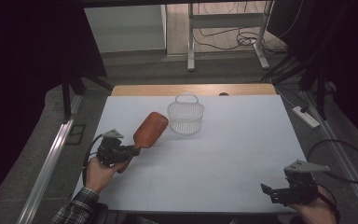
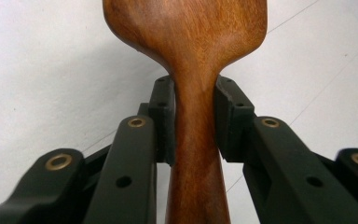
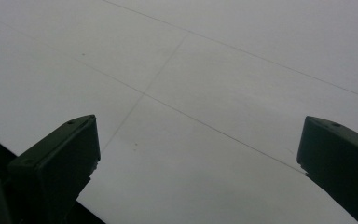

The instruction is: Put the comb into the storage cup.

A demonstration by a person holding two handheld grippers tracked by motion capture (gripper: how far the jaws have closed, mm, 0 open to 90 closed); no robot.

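A brown wooden hairbrush (image 1: 150, 129) is held off the white table (image 1: 223, 154) at the left, head tilted up toward a small white mesh basket (image 1: 185, 115) with a handle. My left gripper (image 1: 133, 150) is shut on the brush's handle (image 2: 193, 140); both black pads press its narrow neck. The brush head (image 2: 186, 23) rises above the jaws, and its bristles face down toward the table. At the near right corner my right gripper (image 1: 271, 192) is open, jaws wide apart over bare table (image 3: 200, 93), nothing between them.
The basket stands upright near the table's far middle, just right of the brush head. Beyond the far wooden edge (image 1: 191, 89) are a desk frame and cables on the floor. A power strip (image 1: 306, 116) lies right of the table. A metal rail (image 1: 51, 158) runs along the left.
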